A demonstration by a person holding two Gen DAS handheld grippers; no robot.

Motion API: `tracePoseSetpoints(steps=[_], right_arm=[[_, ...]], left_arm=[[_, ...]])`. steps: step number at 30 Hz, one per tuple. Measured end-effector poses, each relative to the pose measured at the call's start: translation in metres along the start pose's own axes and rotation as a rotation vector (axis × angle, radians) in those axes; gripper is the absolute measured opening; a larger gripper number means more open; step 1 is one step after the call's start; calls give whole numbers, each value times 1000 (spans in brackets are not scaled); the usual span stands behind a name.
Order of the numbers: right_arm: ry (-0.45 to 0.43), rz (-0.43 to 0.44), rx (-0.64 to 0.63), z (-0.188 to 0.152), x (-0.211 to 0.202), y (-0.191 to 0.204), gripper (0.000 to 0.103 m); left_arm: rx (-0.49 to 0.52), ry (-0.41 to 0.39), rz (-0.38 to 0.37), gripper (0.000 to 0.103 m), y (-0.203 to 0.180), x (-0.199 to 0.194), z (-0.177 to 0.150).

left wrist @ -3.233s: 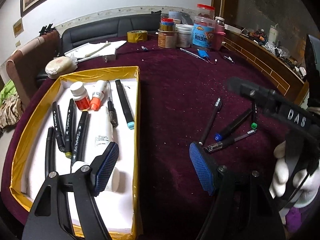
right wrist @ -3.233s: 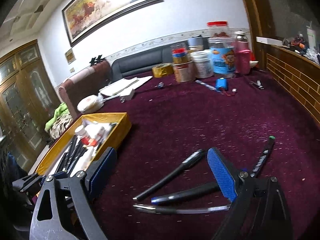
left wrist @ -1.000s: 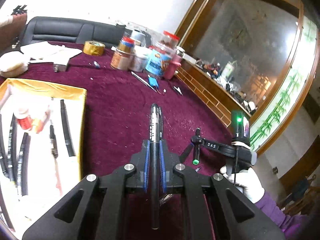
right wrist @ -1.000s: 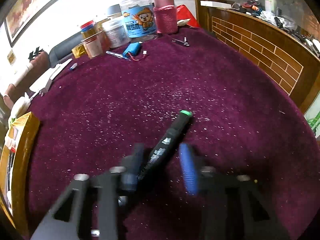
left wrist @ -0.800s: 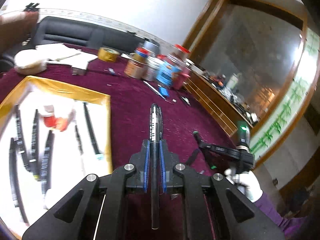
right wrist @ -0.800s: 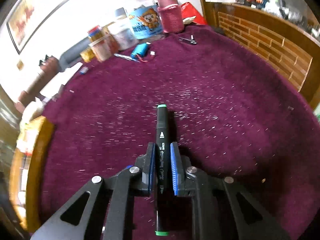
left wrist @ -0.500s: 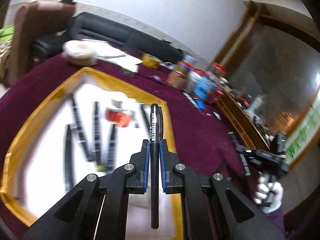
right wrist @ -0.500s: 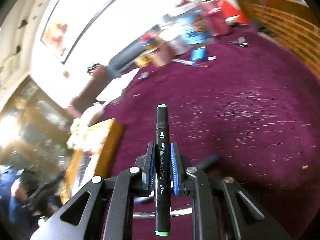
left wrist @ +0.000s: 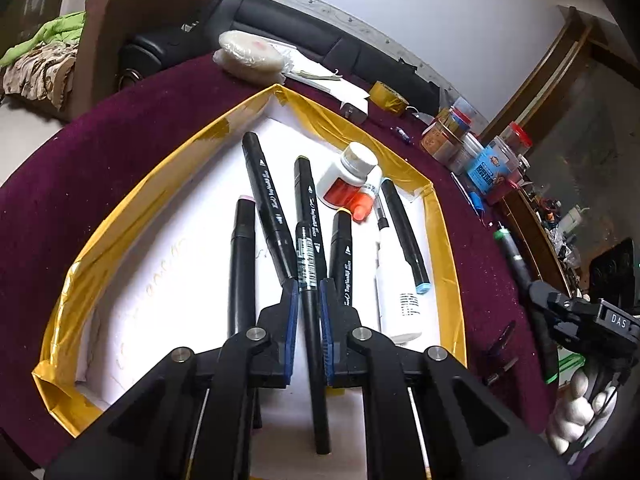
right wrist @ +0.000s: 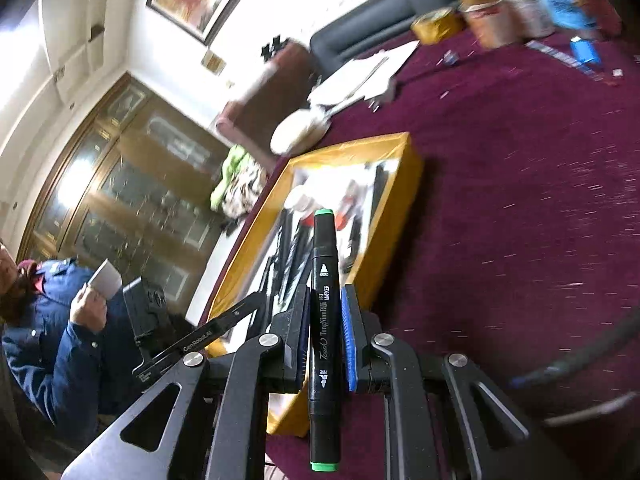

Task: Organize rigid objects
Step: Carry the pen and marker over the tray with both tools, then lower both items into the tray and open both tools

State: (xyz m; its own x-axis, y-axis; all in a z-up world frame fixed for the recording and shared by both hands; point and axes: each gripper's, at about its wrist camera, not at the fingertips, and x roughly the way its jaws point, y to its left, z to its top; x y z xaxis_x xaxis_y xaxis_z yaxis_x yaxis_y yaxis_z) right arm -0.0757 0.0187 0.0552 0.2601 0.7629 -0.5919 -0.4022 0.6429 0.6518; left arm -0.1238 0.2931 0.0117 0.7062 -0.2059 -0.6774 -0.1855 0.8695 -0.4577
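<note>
The left wrist picture is bright and sharp. The right wrist picture is smeared with blur. Both bend round at dark edges.

Readable print on my tools and markers

My right claw's green-capped marker (right wrist: 324, 332) reads "Touch TongNianRiJi ART MARKER", with "BROAD" and "FINE" by its ends; the bar (right wrist: 200, 340) beside it says "GenRobot.AI" (smaller print there is illegible); the black mount (left wrist: 612, 320) in my left view says "DAS".
</note>
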Motion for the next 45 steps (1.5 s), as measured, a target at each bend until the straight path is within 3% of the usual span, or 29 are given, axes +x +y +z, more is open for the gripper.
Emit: tracePoseSetpoints(steps=[10, 18, 24, 27, 32, 36, 38, 40, 43, 45], right_arm=[[139, 11, 55, 9, 84, 28, 13], [135, -34, 97, 4, 121, 35, 13], [66, -240, -59, 3, 112, 48, 13], [75, -250, -80, 4, 108, 55, 15], [31, -226, -216, 1, 99, 89, 27], [117, -208, -301, -4, 122, 109, 27], [185, -265, -337, -9, 140, 114, 27], [258, -305, -327, -9, 161, 112, 10], [288, -289, -272, 4, 179, 110, 10], [291, -217, -227, 15, 183, 104, 10]], left_arm=[[23, -147, 41, 50, 10, -46, 10], [3, -178, 34, 50, 26, -56, 13], [-22, -177, 40, 54, 37, -54, 13], [-27, -180, 38, 54, 39, -55, 12], [-27, -221, 35, 54, 40, -66, 13], [-49, -256, 40, 55, 49, -77, 14], [-56, -258, 42, 55, 53, -78, 14], [-62, -256, 45, 55, 57, -79, 13], [-61, -252, 47, 56, 58, -80, 12], [-60, -252, 42, 56, 57, -81, 12]])
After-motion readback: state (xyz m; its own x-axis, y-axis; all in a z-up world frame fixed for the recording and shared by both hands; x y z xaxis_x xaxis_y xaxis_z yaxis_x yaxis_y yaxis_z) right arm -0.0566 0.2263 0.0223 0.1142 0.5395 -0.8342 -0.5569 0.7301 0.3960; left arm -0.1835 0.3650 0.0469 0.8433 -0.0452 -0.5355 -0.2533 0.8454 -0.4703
